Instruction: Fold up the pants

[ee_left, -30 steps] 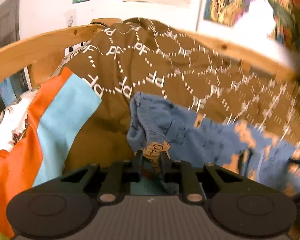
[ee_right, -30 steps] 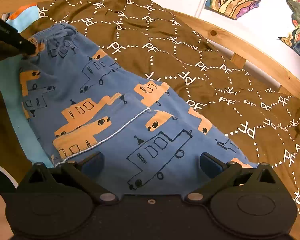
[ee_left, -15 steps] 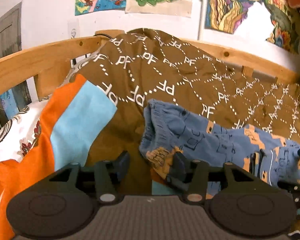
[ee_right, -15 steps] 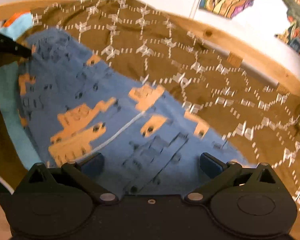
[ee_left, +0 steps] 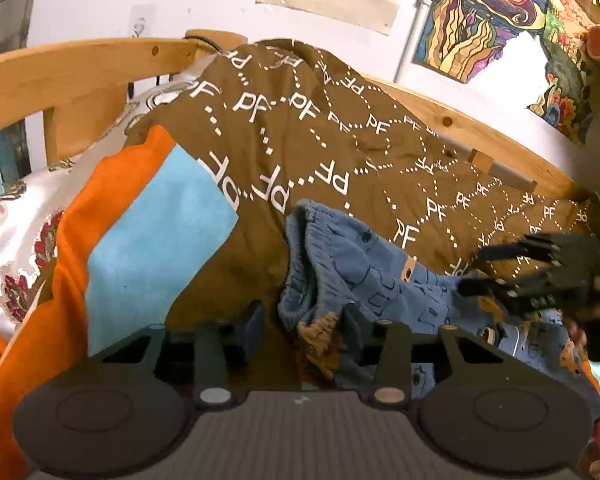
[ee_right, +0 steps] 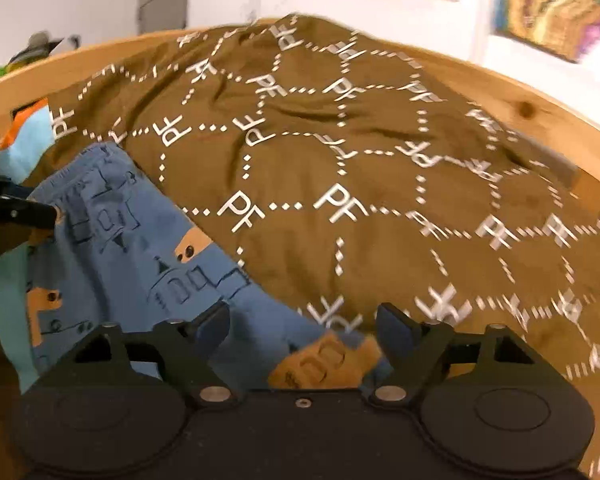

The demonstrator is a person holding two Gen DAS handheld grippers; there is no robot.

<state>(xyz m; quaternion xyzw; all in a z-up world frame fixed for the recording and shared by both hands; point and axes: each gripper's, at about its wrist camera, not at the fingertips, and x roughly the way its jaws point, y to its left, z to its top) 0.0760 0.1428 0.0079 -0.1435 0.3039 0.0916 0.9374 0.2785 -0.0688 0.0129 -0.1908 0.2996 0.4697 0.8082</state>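
Observation:
Blue children's pants with orange vehicle prints lie on a brown "PF" blanket. In the left wrist view the elastic waistband bunches up right in front of my left gripper, which is open with the cloth between its fingers. My right gripper shows at the right, over the pants. In the right wrist view my right gripper is open above the far edge of the pants, an orange print between its fingers. The left gripper's fingers show at the left edge.
A wooden bed rail runs behind the blanket. An orange and light-blue cloth and a white patterned pillow lie left. Colourful posters hang on the white wall. The blanket fills the right wrist view.
My left gripper has opened and let go of the waistband. My right gripper has swung right toward the far edge of the pants and narrowed a little.

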